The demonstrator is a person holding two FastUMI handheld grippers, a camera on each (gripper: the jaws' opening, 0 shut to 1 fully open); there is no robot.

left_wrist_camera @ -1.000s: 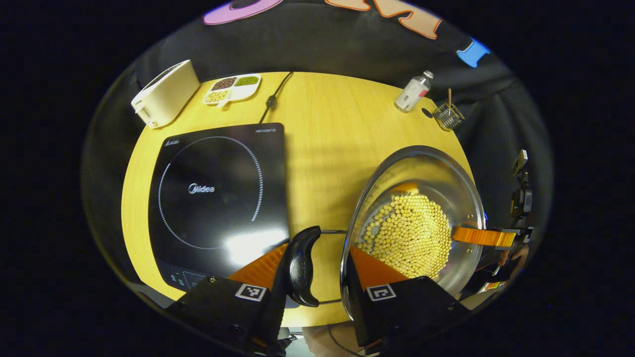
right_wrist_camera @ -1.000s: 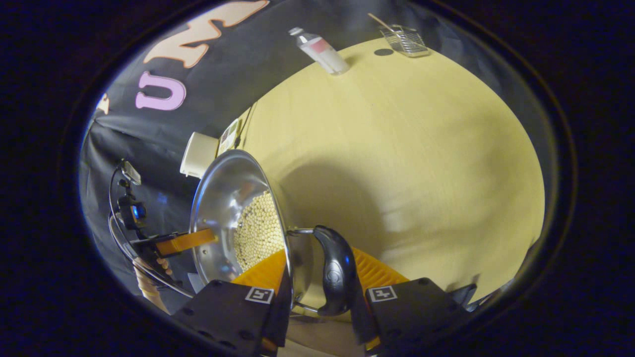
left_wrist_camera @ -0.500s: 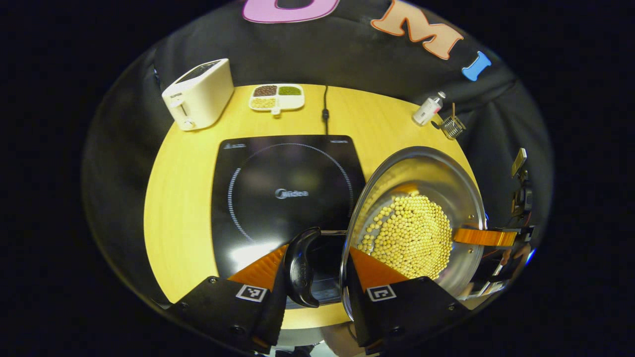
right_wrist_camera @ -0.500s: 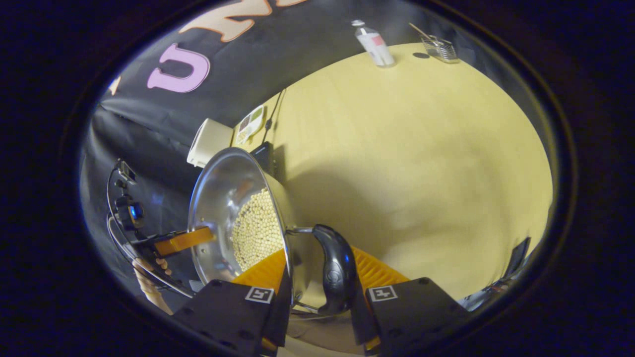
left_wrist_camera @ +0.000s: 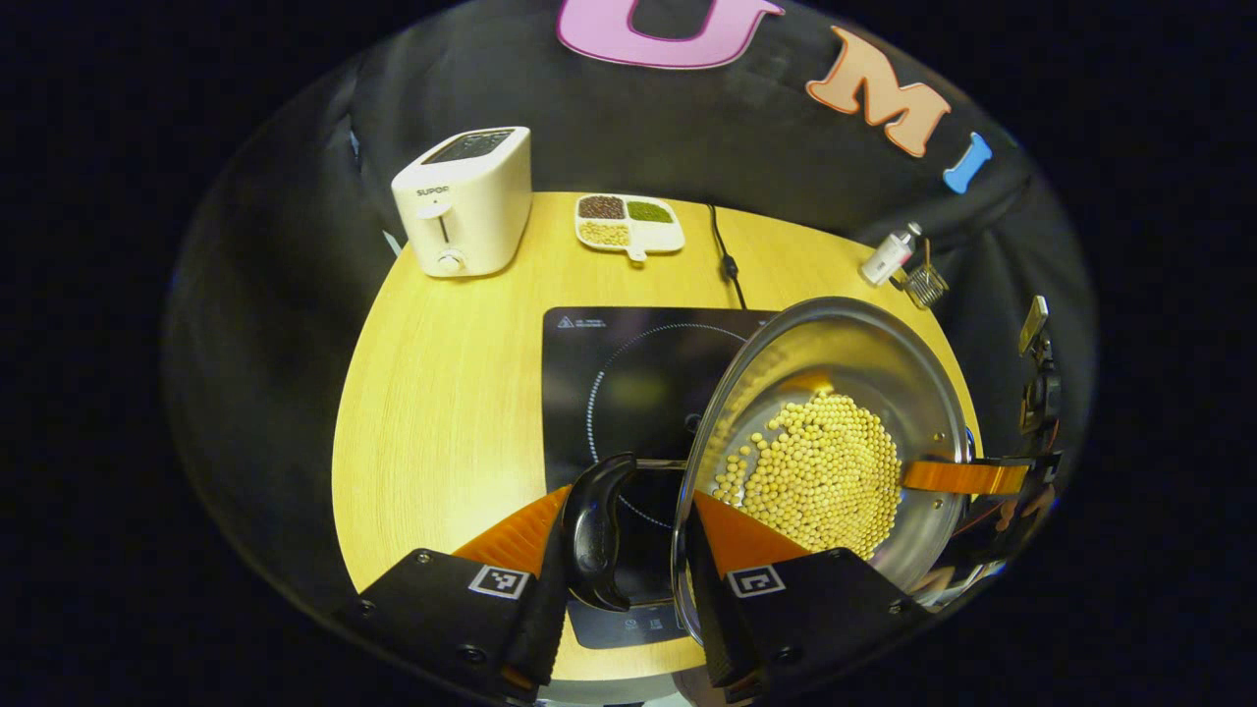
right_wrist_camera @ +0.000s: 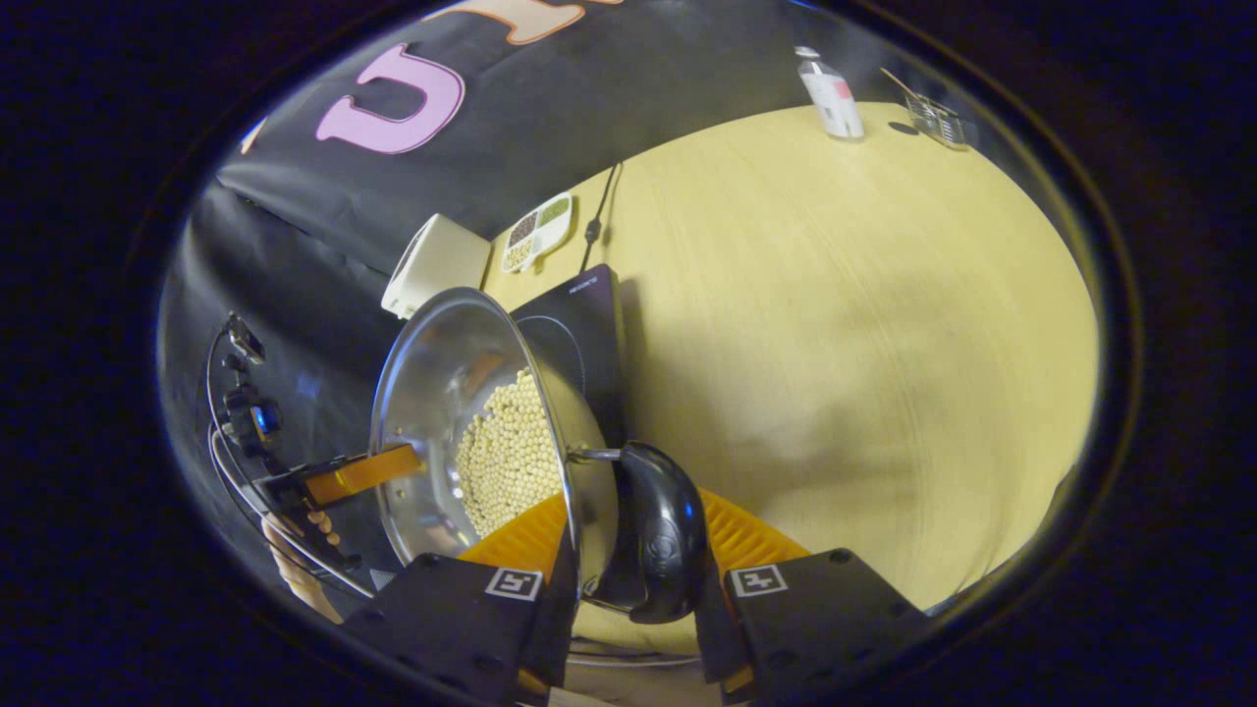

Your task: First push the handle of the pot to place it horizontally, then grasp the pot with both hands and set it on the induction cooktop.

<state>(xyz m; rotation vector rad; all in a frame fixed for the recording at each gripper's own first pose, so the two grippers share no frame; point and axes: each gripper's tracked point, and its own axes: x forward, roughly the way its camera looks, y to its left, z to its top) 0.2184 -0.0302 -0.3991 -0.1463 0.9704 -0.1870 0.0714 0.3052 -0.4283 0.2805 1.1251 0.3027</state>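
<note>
A steel pot [left_wrist_camera: 835, 432] holding yellow beans [left_wrist_camera: 820, 471] hangs over the right part of the black induction cooktop [left_wrist_camera: 628, 383]. My left gripper [left_wrist_camera: 624, 525] is shut on the pot's near black side handle [left_wrist_camera: 594, 535], one finger outside the handle and one inside the rim. The right gripper's finger [left_wrist_camera: 962, 478] reaches over the far rim. In the right gripper view, my right gripper [right_wrist_camera: 633, 540] is shut on the other black handle [right_wrist_camera: 663, 535] of the pot [right_wrist_camera: 462, 393]. The left gripper [right_wrist_camera: 358, 473] holds the opposite side, and the cooktop [right_wrist_camera: 584, 324] lies beyond.
On the round wooden table [left_wrist_camera: 442, 393], a white toaster [left_wrist_camera: 466, 201] and a divided dish of grains [left_wrist_camera: 628, 224] stand at the back. The cooktop's cable [left_wrist_camera: 725, 257] runs off the far edge. A small bottle [left_wrist_camera: 887, 257] and a wire basket [left_wrist_camera: 925, 285] sit at the back right.
Both grippers have carried the pot sideways from the bare table toward the cooktop, and it now overlaps the cooktop's right part. Both grips are unchanged.
</note>
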